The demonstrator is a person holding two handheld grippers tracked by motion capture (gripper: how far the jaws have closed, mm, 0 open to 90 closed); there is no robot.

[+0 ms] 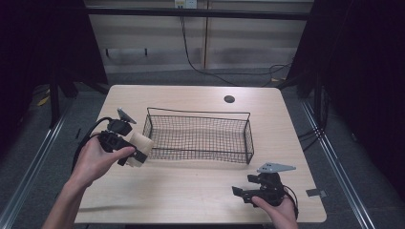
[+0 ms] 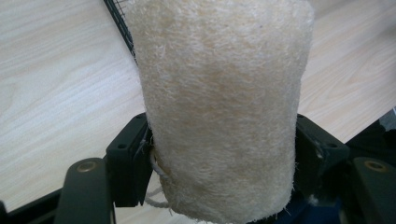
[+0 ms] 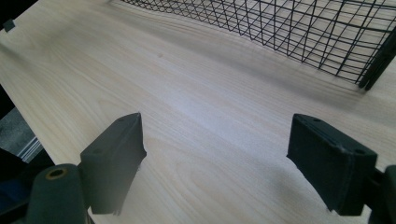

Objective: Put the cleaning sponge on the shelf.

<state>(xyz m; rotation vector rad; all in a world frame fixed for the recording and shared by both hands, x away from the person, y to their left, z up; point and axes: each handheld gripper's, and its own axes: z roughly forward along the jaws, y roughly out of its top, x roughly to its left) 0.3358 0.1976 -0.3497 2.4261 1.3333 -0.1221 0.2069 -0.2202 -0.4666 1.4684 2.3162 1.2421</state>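
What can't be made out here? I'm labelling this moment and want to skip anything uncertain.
- Loofah: top cut off by the left gripper view's edge; its far side is hidden.
- Basket floor: high view too coarse to rule out small items.
- Right gripper: jaw gap too small in high view.

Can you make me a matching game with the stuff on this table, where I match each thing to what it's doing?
Things:
1. pale fuzzy loofah roll
2. black wire mesh basket
3. left gripper
4. right gripper

States:
A. jaws wide apart over bare wooden table, holding nothing
B. sits in the middle of the table with nothing inside
C. shut on something soft, just left of the basket
D. squeezed between two black jaws

Pairs: 1-D, 2-B, 3-C, 4-A
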